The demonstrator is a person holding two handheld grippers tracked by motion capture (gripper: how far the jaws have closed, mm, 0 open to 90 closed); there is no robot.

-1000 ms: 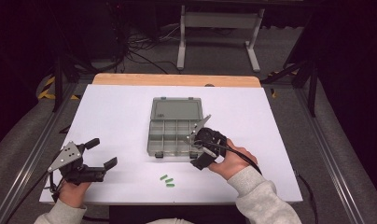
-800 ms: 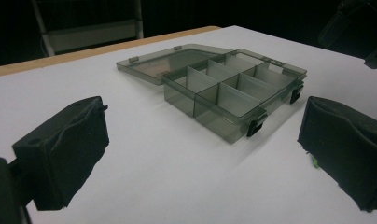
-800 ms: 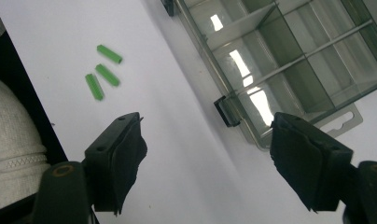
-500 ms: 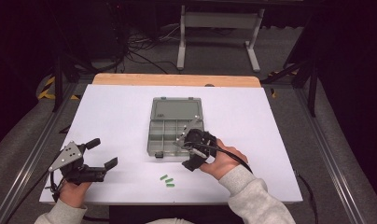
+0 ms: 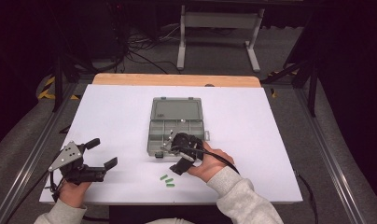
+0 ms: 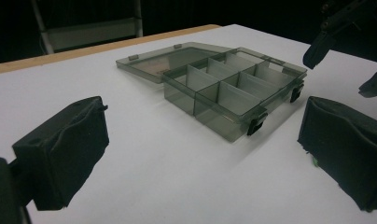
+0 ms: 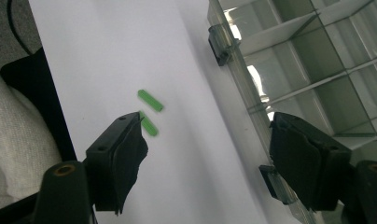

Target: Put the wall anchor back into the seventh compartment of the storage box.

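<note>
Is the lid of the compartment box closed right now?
No, the compartment box has its lid folded back flat on the table, leaving the divided compartments open.

a white metal stand (image 5: 218, 28) and cables (image 5: 135, 51) behind the table.

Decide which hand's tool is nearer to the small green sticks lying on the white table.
Right. The right tool hangs open just beside the small green sticks, by the grey plastic compartment box. The left tool rests open far toward the table's left edge.
</note>
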